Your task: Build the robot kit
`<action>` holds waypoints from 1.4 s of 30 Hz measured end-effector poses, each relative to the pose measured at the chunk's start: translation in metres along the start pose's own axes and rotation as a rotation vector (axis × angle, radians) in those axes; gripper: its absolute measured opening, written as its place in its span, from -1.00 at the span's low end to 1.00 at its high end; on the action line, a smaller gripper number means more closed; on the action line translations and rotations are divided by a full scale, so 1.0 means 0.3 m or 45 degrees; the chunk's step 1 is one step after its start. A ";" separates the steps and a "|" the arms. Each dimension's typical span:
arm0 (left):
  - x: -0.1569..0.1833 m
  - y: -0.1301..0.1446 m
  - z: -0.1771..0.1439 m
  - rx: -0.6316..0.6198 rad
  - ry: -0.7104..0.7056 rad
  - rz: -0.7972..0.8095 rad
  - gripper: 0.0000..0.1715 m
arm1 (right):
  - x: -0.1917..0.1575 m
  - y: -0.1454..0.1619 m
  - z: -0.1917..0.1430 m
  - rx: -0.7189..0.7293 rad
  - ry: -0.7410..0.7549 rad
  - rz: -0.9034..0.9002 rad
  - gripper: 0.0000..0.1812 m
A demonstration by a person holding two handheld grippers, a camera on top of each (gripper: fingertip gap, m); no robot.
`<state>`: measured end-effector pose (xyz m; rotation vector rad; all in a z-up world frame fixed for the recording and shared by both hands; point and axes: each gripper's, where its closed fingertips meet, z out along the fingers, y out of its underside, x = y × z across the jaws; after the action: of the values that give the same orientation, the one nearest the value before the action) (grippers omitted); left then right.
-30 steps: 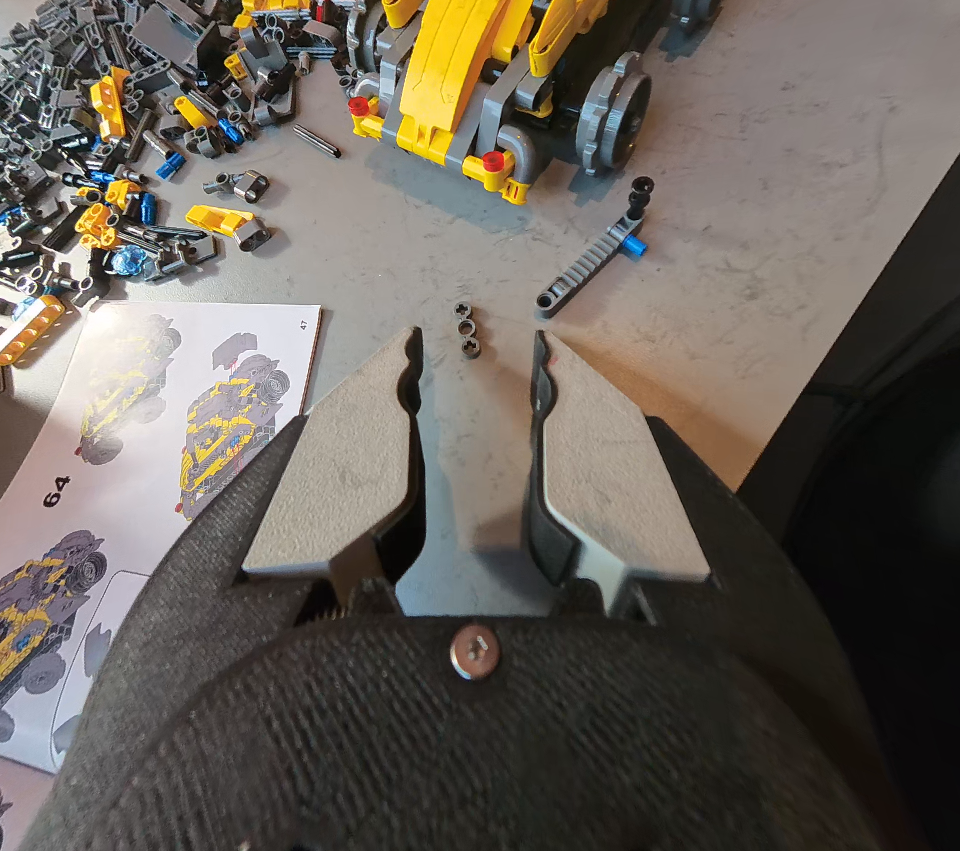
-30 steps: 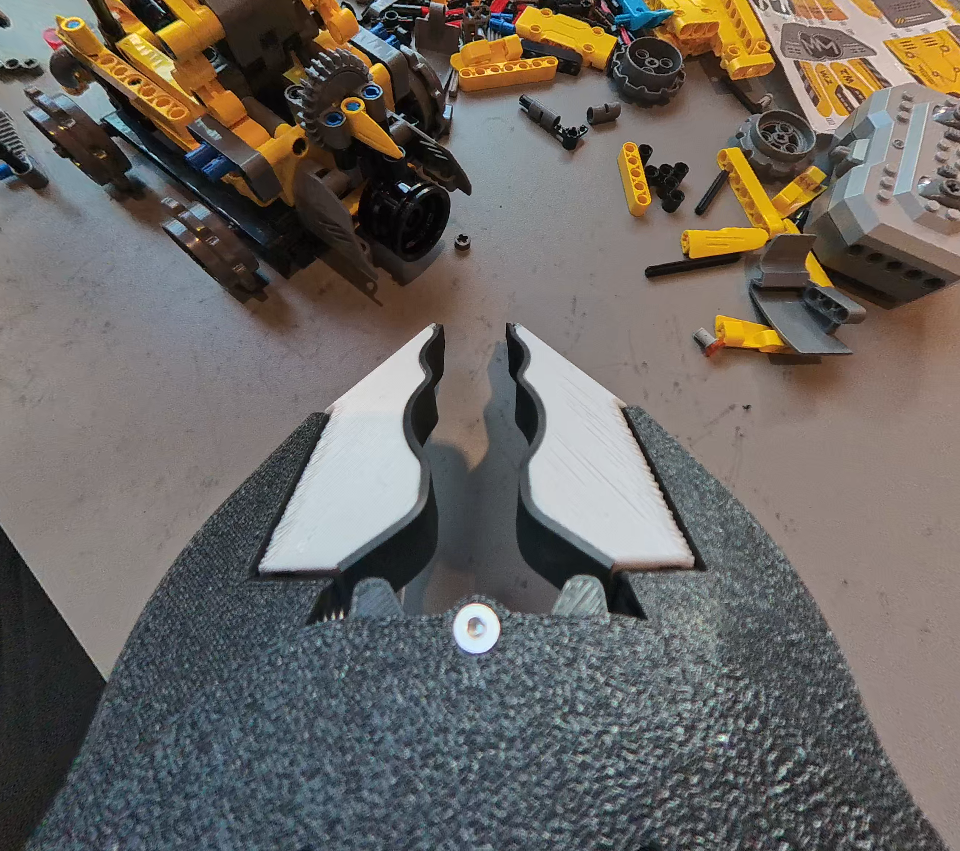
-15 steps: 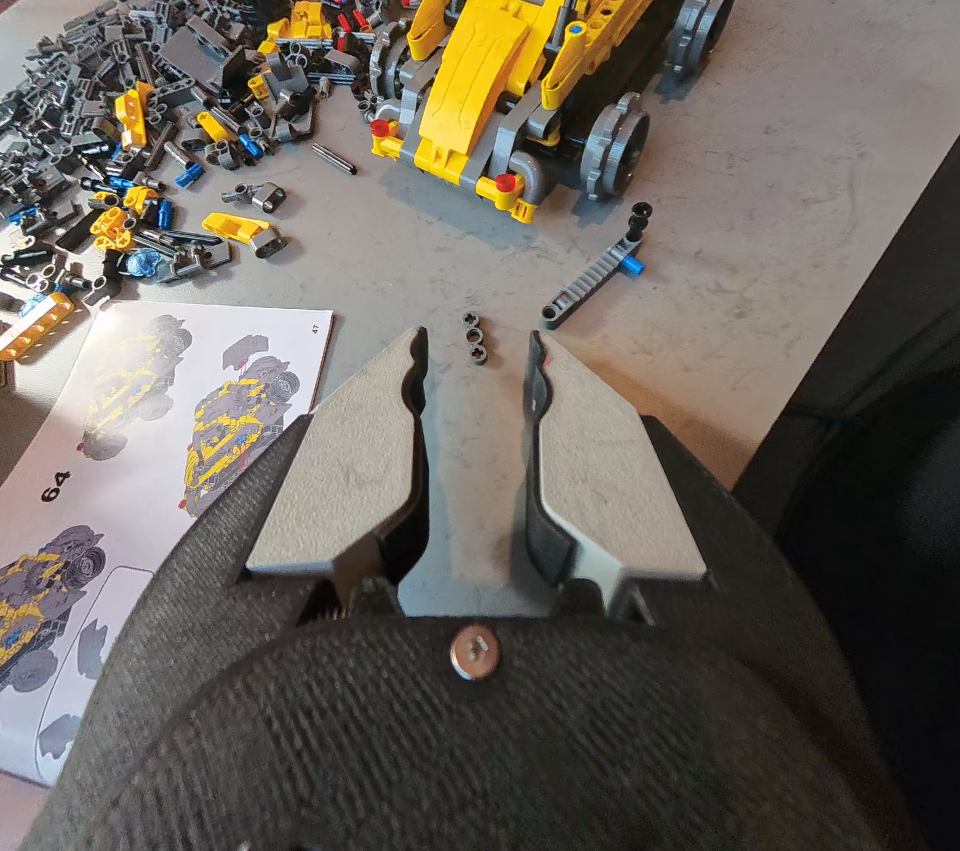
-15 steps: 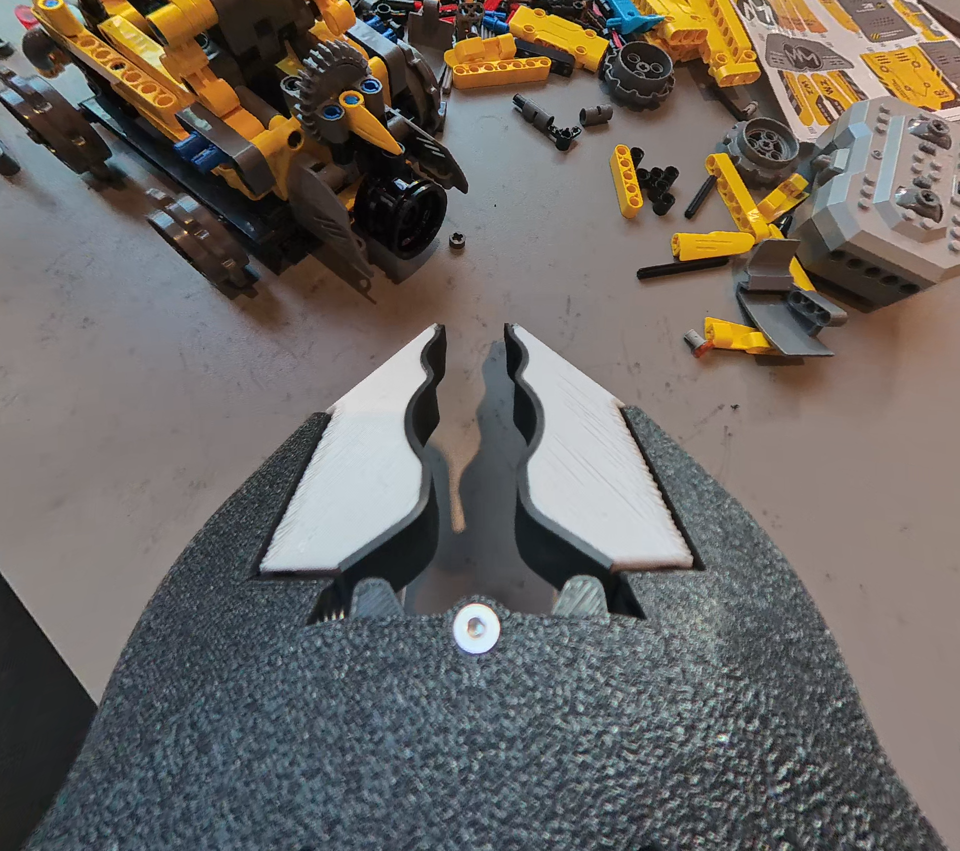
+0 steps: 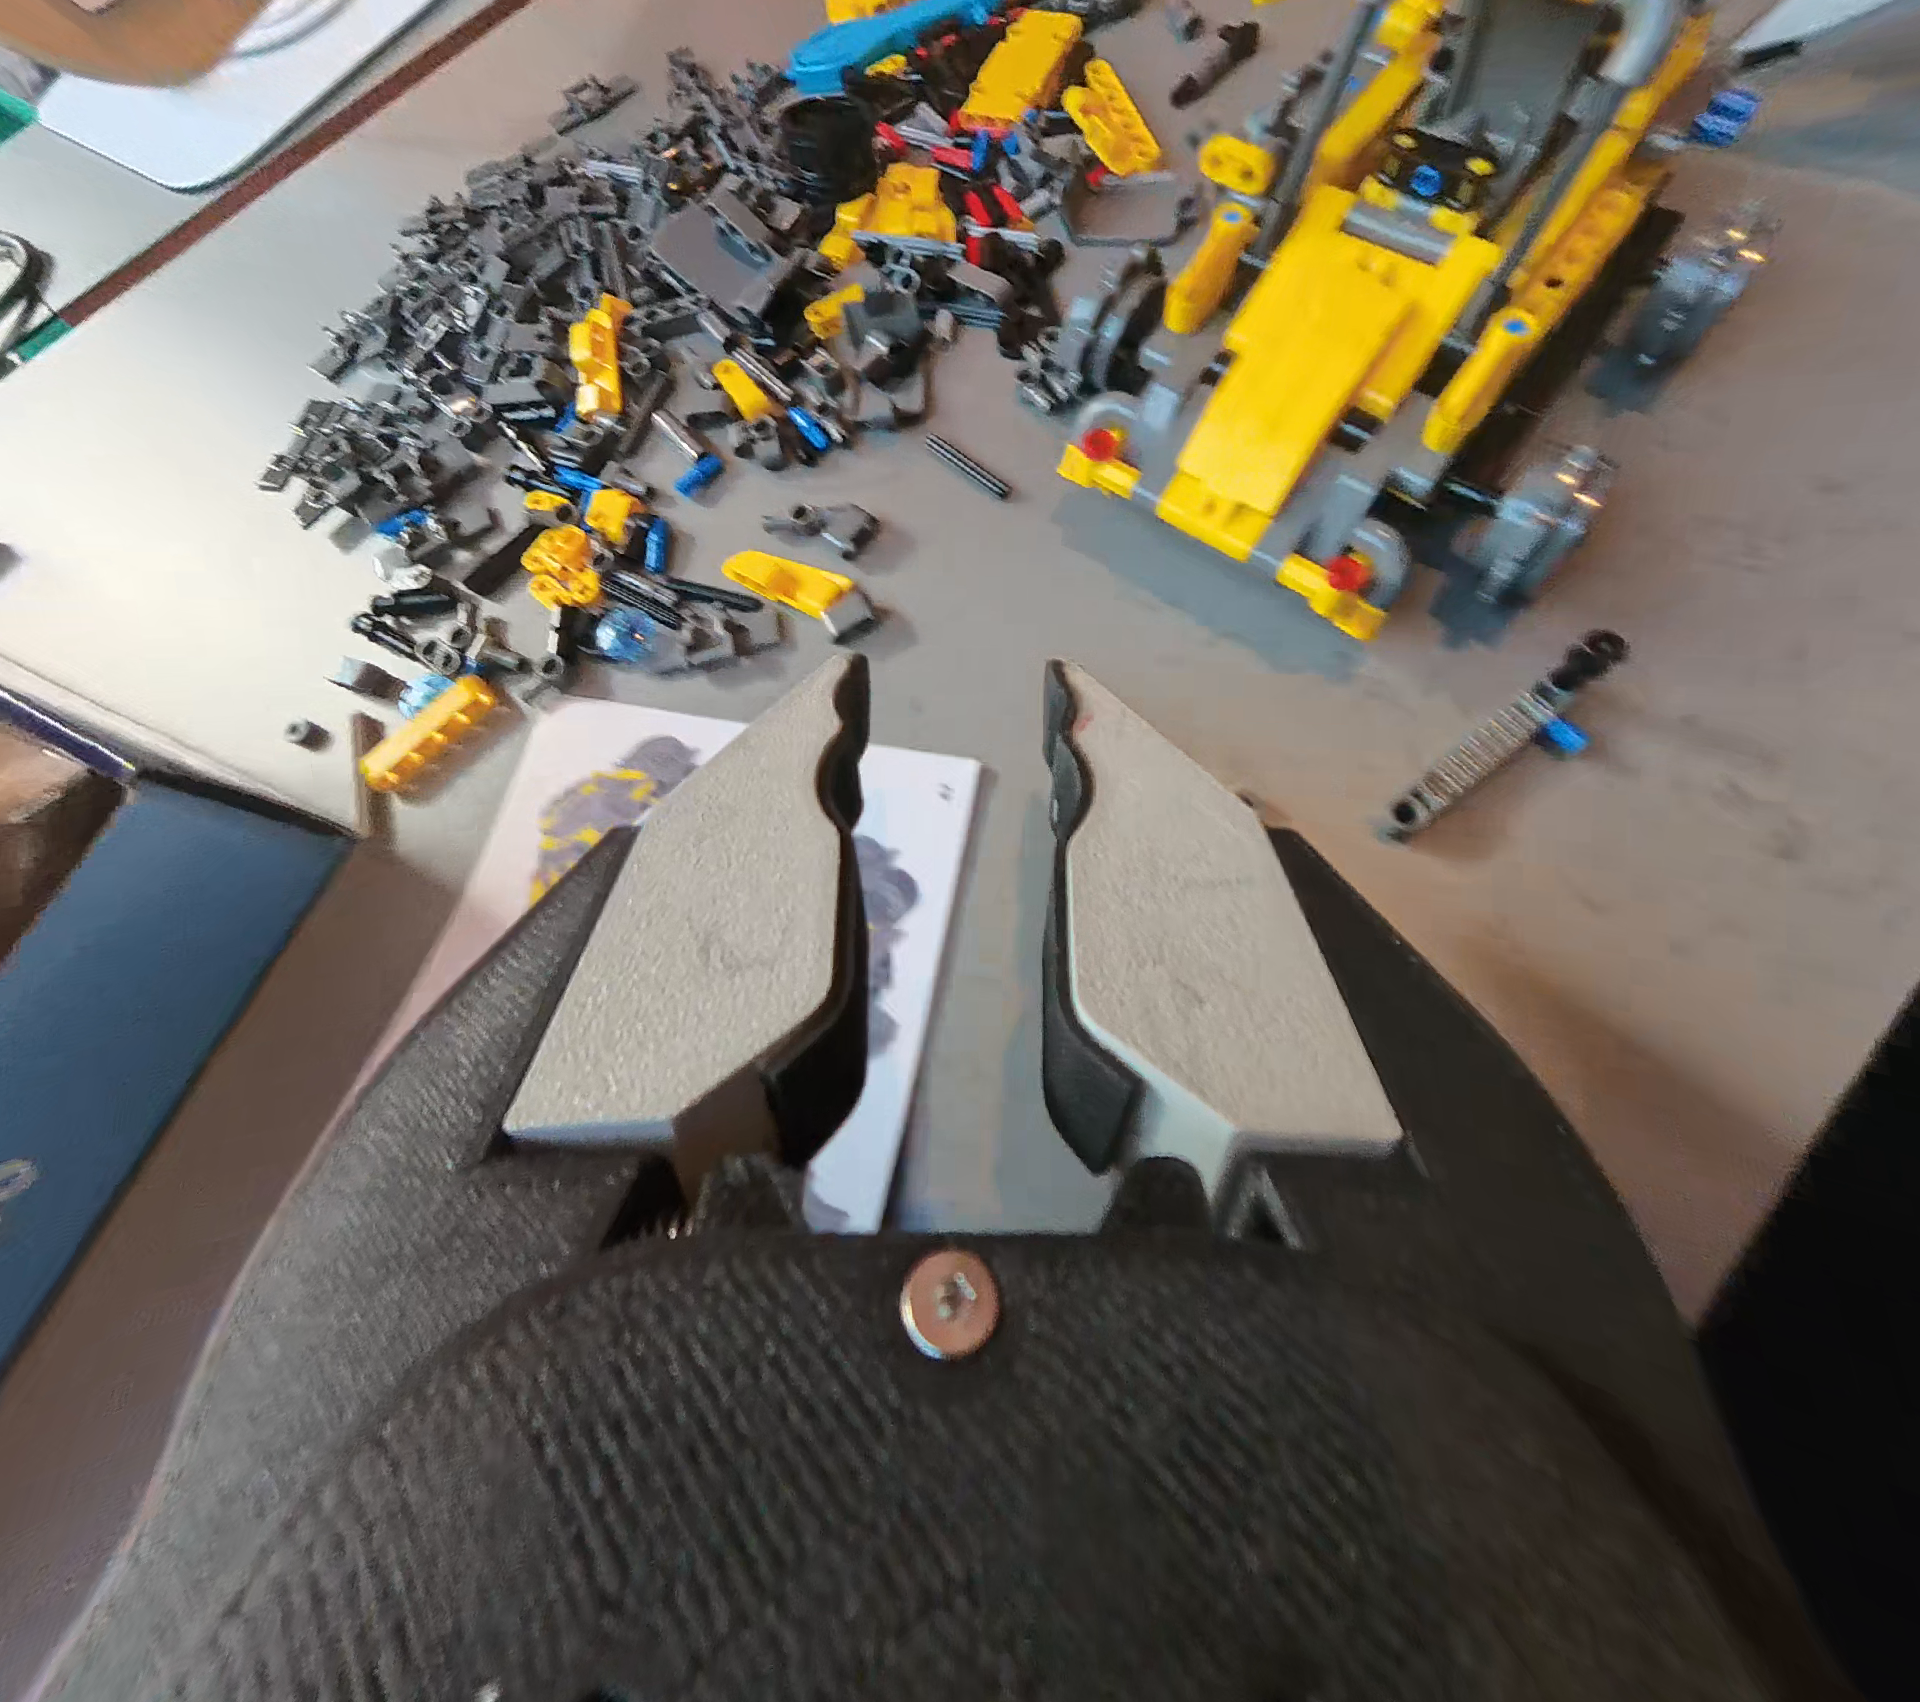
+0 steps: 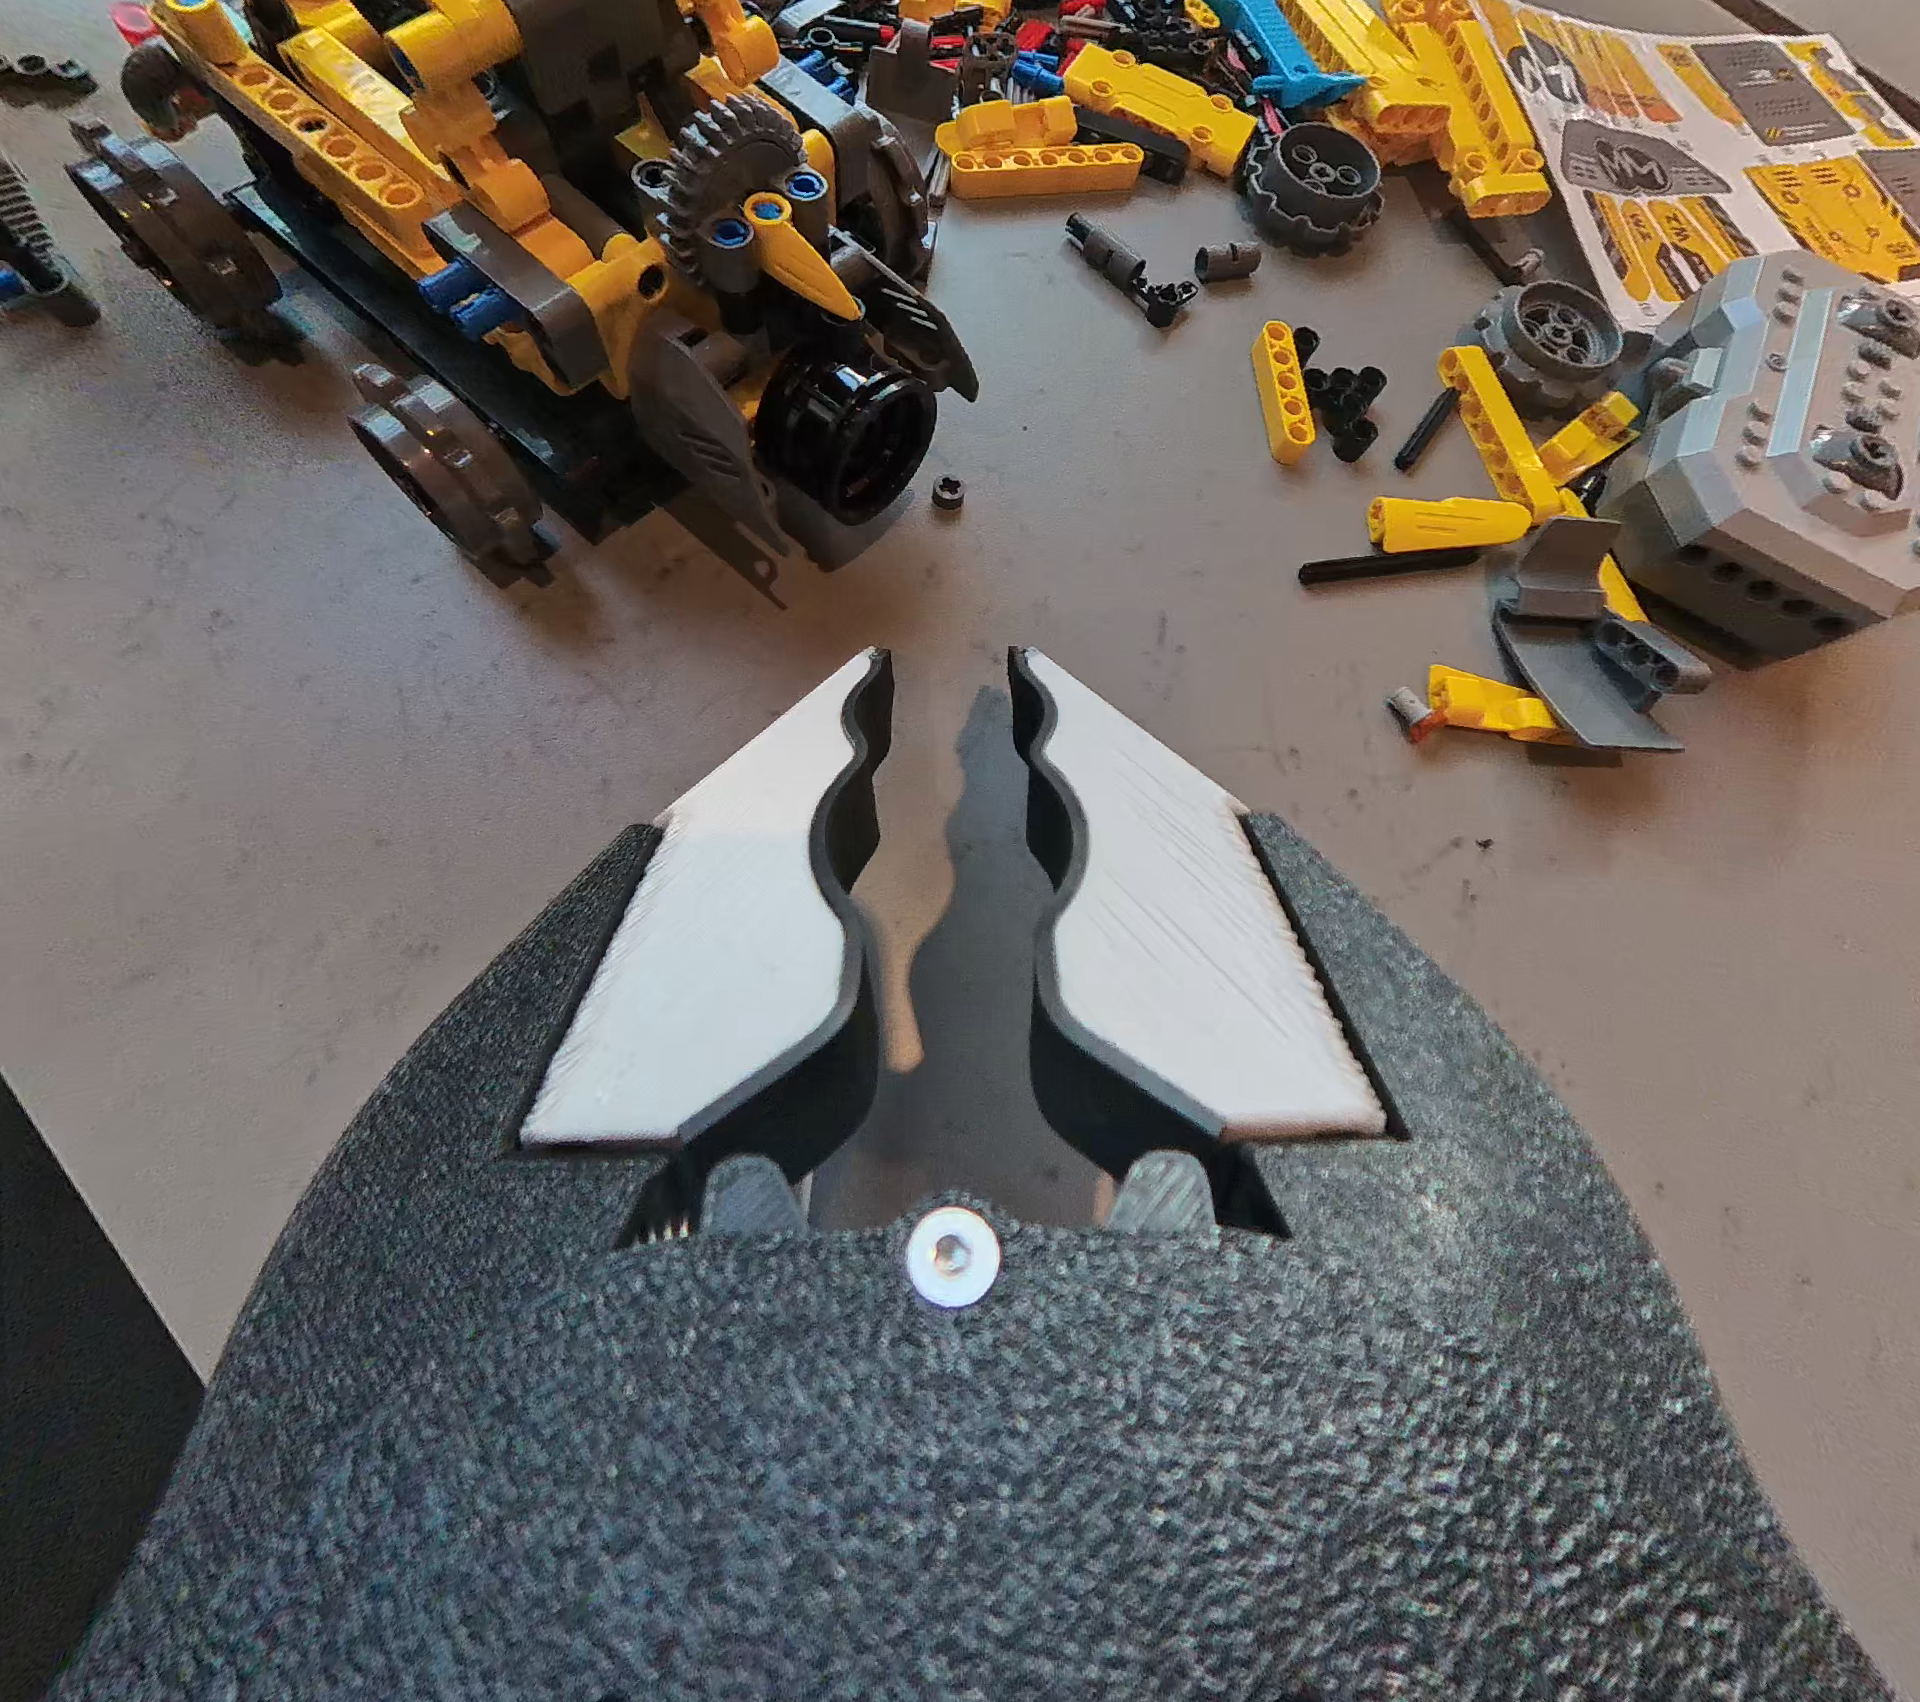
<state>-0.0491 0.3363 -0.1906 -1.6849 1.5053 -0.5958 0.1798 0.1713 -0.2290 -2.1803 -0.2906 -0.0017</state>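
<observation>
Right now I have both sets of fingers apart and empty, each hanging above the grey surface [image 6: 260,769]. My left gripper [image 5: 954,681] is spread over the corner of an instruction booklet [image 5: 920,873], which shows through the gap between its fingers. Ahead and to the right of them sits the yellow brick-built vehicle [image 5: 1340,364]; ahead and to the left lies a loose heap of dark and yellow parts [image 5: 582,364]. A grey toothed rack piece [image 5: 1486,748] lies off to the right, well clear, and a yellow curved panel [image 5: 795,584] lies just ahead-left of the fingertips. That view is smeared, so I cannot read small pieces in it.

My right gripper [image 6: 948,665] has a narrower gap, with only bare surface and shadow between the fingers. Ahead and to the left is the vehicle's rear, with its black round hub [image 6: 847,437] nearest, and a tiny dark bush [image 6: 948,492] beside it, straight ahead of the fingertips. A grey studded hub block [image 6: 1787,447] lies far right.

My worry is clutter. Pieces lie thick, so a careless sweep could scatter them or nudge the vehicle. The bush looks small enough to slip out of a pinch and roll. With the left view blurred, judging height over the booklet is risky; fingers could snag the page.
</observation>
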 end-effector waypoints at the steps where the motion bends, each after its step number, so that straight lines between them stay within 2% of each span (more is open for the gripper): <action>1: -0.016 -0.011 0.017 -0.020 0.017 -0.014 -0.64 | -0.002 -0.001 -0.001 0.002 -0.001 -0.006 -0.75; 4: -0.019 -0.060 0.073 -0.049 0.114 -0.084 -0.63 | -0.004 -0.003 -0.003 0.009 0.002 -0.019 -0.75; 7: -0.020 -0.111 0.127 -0.032 0.130 -0.060 -0.68 | -0.004 -0.002 -0.002 0.008 0.003 -0.018 -0.75; 11: -0.053 -0.081 0.155 -0.133 0.108 -0.015 -0.74 | -0.005 -0.006 -0.006 0.018 0.009 -0.028 -0.75; 15: -0.115 -0.021 0.130 -0.188 0.076 -0.116 -0.76 | -0.004 -0.004 -0.004 0.011 0.010 -0.025 -0.76; 19: -0.121 0.031 0.117 -0.217 0.098 -0.147 -0.78 | -0.008 -0.007 -0.005 0.019 0.010 -0.044 -0.81; 27: -0.214 0.071 0.112 -0.301 -0.093 -0.064 -0.81 | 0.018 -0.028 0.004 0.050 0.048 -0.058 -0.84; 34: -0.200 0.096 0.138 -0.325 -0.071 -0.067 -0.81 | 0.031 -0.045 0.006 0.085 0.057 -0.060 -0.84; 42: -0.109 0.035 0.158 -0.235 0.050 -0.061 -0.79 | 0.026 -0.050 0.002 0.099 0.057 -0.077 -0.84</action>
<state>-0.0247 0.3796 -0.2217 -1.8631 1.5925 -0.5311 0.1843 0.1818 -0.2165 -2.0908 -0.3260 -0.0720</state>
